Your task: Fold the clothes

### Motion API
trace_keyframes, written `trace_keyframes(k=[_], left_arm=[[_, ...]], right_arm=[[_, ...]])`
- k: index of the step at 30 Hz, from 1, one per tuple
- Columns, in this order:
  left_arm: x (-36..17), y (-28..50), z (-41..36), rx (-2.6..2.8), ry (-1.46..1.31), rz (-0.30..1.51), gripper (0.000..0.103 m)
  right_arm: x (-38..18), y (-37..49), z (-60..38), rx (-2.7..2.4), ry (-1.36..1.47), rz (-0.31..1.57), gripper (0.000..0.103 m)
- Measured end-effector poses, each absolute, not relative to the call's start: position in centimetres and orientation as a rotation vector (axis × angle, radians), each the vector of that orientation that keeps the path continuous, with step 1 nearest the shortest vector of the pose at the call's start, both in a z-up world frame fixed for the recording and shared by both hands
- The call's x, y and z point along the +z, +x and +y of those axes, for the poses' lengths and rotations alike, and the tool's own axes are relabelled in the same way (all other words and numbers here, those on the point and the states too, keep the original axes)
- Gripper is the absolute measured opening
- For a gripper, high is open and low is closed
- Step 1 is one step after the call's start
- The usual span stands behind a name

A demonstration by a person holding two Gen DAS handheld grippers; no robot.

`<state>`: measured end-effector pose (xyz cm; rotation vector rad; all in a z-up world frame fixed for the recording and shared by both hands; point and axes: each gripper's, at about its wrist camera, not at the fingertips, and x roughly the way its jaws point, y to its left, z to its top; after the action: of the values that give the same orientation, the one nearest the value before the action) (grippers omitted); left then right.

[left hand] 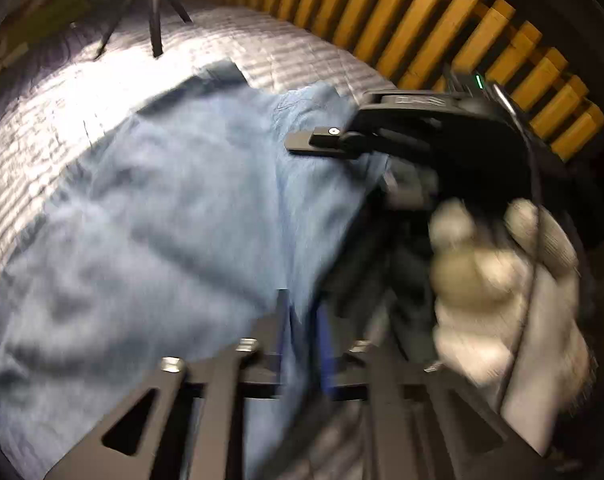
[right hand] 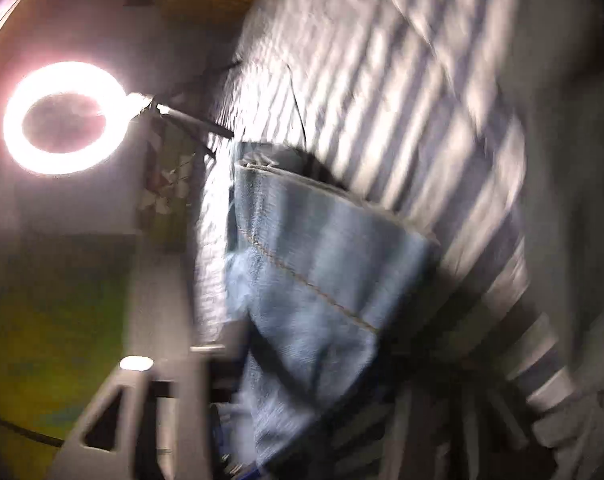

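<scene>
A light blue denim garment (left hand: pixel 174 208) lies spread over a grey quilted bed cover (left hand: pixel 54 128). My left gripper (left hand: pixel 302 344) is shut on a fold of the denim, which runs down between its blue pads. The right gripper's body shows at the garment's right edge in the left wrist view, held by a gloved hand (left hand: pixel 501 280). In the right wrist view my right gripper (right hand: pixel 262 432) is shut on the denim garment (right hand: pixel 313 280), whose stitched seam hangs in front of the lens. Both views are blurred by motion.
A wooden slatted headboard (left hand: pixel 441 32) runs behind the bed. A black tripod (left hand: pixel 154 20) stands on the cover at the far left, carrying a lit ring light (right hand: pixel 64 118). The quilted cover (right hand: pixel 401 100) stretches away to the right.
</scene>
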<state>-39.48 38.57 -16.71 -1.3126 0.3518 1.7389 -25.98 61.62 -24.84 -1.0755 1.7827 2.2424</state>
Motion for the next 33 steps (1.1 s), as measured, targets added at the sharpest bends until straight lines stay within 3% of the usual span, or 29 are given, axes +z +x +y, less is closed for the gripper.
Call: trace_keyframes(k=[1, 2, 7, 10, 12, 15, 18, 23, 27, 28, 29, 33], left_arm=[[-16.2, -39.1, 37.2, 1.763, -1.302, 0.336, 0.048], [-15.7, -38.8, 35.8, 1.786, -1.28, 0.319, 0.051], [-15.6, -38.7, 25.5, 2.065, -1.312, 0.262, 0.051], [-18.5, -39.7, 19.8, 2.156, -1.505, 0.157, 0.051], [-20.4, -39.8, 17.6, 2.122, -1.576, 0.106, 0.048], [-19.1, -38.8, 16.1, 2.148, -1.552, 0.122, 0.049], [-16.7, -37.7, 13.4, 2.179, -1.486, 0.009, 0.05], [-13.8, -34.4, 2.8, 2.379, -1.407, -0.103, 0.057], [-18.1, -33.6, -5.2, 2.42, -1.603, -0.196, 0.057], [-20.4, -33.7, -6.7, 2.312, -1.716, -0.232, 0.053], [-20.6, -33.3, -7.6, 2.296, -1.678, -0.268, 0.055], [-16.4, -31.1, -12.6, 2.317, -1.523, -0.477, 0.056]], right_arm=[[-24.0, -26.0, 61.5, 2.288, -1.086, 1.685, 0.009], [-22.9, -25.6, 61.5, 2.332, -1.078, 1.61, 0.009], [-19.0, -25.5, 59.4, 2.52, -1.104, 1.235, 0.007], [-19.1, -26.9, 57.7, 2.494, -1.199, 1.008, 0.007], [-19.0, -27.1, 57.2, 2.481, -1.21, 0.987, 0.007], [-17.4, -26.5, 56.9, 2.515, -1.172, 0.975, 0.007], [-14.2, -26.3, 55.1, 2.578, -1.135, 0.945, 0.007], [-8.7, -26.5, 49.3, 2.714, -1.08, 0.808, 0.007], [-5.8, -26.8, 43.4, 2.81, -1.066, 0.711, 0.007], [-5.2, -26.7, 42.0, 2.831, -1.064, 0.685, 0.007], [-4.6, -26.8, 40.0, 2.861, -1.065, 0.652, 0.007], [-1.8, -25.9, 31.6, 2.991, -1.079, 0.497, 0.007]])
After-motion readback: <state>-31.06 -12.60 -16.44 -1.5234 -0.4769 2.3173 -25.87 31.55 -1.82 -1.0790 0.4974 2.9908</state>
